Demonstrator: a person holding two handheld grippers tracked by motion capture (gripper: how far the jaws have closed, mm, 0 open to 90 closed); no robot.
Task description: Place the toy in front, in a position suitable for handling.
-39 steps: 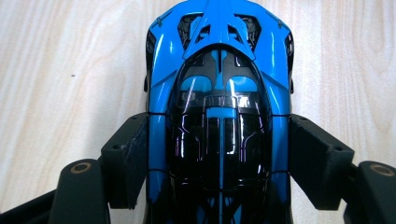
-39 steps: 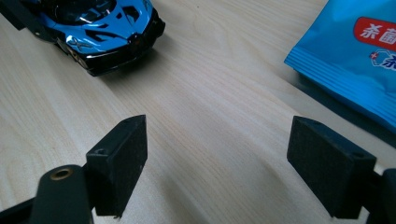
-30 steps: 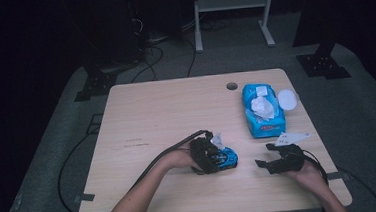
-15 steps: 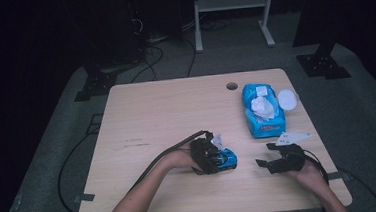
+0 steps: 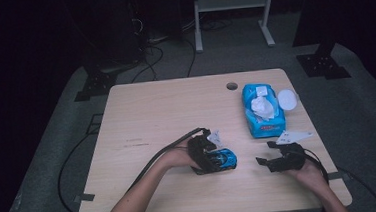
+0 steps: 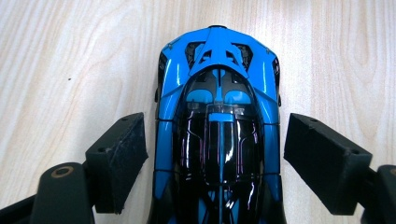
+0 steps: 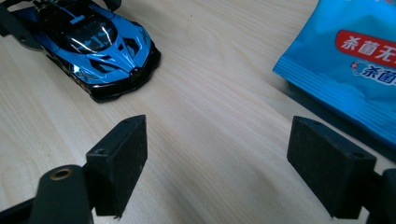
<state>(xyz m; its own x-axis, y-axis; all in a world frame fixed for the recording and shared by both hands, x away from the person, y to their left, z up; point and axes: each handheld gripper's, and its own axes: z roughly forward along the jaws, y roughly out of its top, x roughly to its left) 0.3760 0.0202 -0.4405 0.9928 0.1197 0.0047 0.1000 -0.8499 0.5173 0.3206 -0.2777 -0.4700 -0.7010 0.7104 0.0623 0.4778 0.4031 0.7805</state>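
A blue and black toy car (image 6: 217, 84) stands on the wooden table (image 5: 166, 112), near its front edge. My left gripper (image 6: 215, 123) is open and straddles the car's rear half, with a pad on each side and narrow gaps to the body. From above, the left gripper (image 5: 219, 159) covers most of the car (image 5: 228, 158). My right gripper (image 7: 217, 126) is open with only bare table between its pads. It sits low to the right of the car (image 7: 98, 42), its jaws pointing toward it. From above, the right gripper (image 5: 266, 161) is about a hand's width from the car.
A blue pack of wet wipes (image 5: 262, 110) lies at the back right with a tissue sticking out and its round white lid (image 5: 287, 99) beside it. Its near corner (image 7: 345, 70) is close to the right jaw. A cable hole (image 5: 232, 86) is near the table's far edge.
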